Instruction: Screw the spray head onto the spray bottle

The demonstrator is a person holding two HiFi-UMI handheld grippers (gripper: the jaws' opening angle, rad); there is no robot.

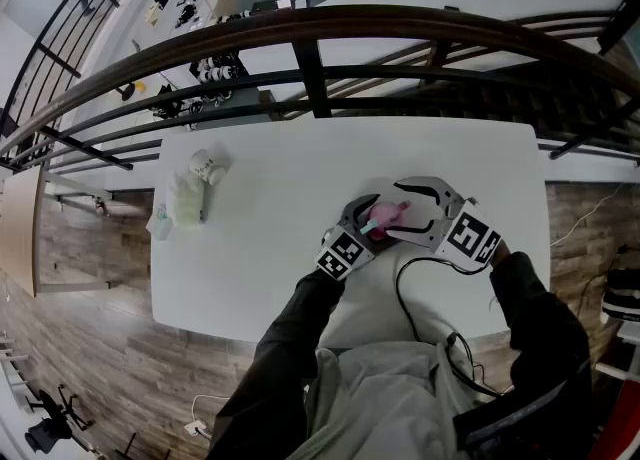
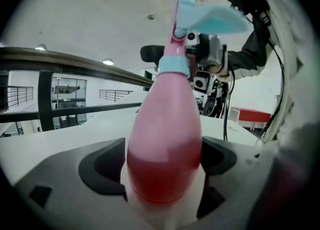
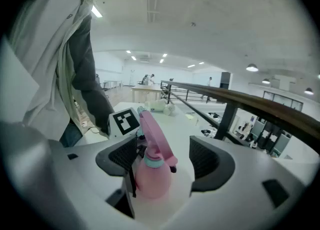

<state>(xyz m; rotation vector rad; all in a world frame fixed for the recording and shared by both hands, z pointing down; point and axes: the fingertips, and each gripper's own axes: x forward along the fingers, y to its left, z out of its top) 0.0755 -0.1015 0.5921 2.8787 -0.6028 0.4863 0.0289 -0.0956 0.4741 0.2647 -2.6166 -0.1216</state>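
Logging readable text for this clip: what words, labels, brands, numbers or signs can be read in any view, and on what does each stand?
No readable text in any view.
On the spray bottle: none, plain pink surface.
On the spray head: no print shows.
On the left marker cube and the right marker cube: black-and-white square patterns only, no letters or digits.
On the pale items at far left: too small to read.

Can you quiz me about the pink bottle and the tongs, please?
1. True or false: the left tongs are empty.
2. The ring round the neck of the pink bottle is: A light blue, B black, C yellow.
3. Which tongs have open jaws round the spray head?
Key: 1 false, the left tongs grip the pink bottle; 2 A; 3 the right tongs.
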